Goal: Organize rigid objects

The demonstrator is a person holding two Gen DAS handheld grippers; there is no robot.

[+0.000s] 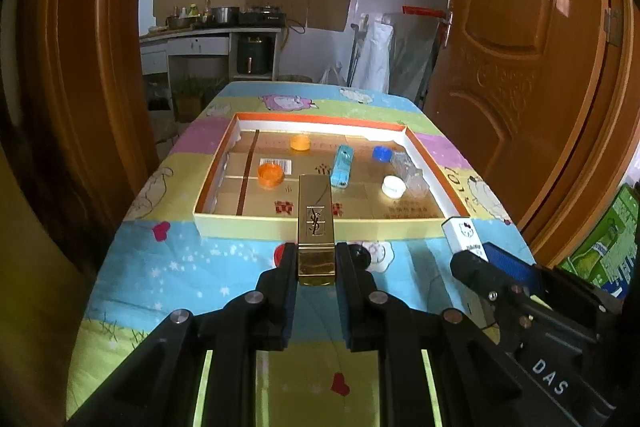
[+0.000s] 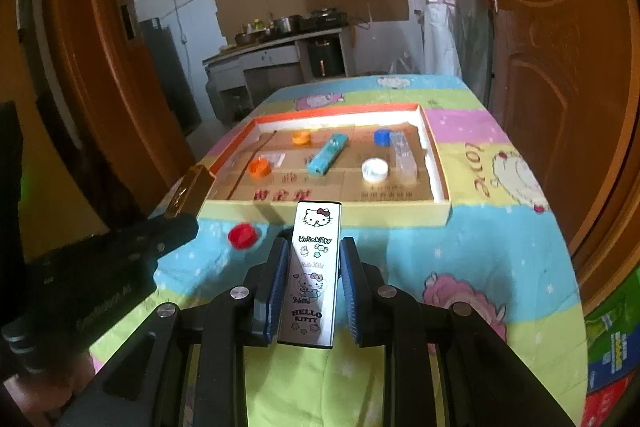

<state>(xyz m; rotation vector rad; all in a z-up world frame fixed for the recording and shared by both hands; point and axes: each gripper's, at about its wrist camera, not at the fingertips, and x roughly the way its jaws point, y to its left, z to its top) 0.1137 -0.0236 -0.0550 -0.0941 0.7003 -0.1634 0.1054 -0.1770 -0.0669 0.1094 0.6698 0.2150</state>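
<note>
Tray already holds 6 pieces, left gripper clamps the gold case, right gripper clamps the white box, red cap waits.

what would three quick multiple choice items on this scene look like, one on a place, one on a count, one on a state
1. Where is the red cap?
A. inside the tray
B. on the tablecloth in front of the tray
C. on top of the gold box

2. How many orange caps lie in the tray?
A. one
B. two
C. four

3. What is the state of the left gripper?
A. shut on the gold box
B. open and empty
C. shut on the blue cap

Answers:
1. B, it lies on the cloth on the near side of the tray's front wall.
2. B, one orange cap lies near the far wall and another nearer, at left.
3. A, its fingers clamp the gold box from both sides, just as the right gripper holds the Hello Kitty box.
</note>
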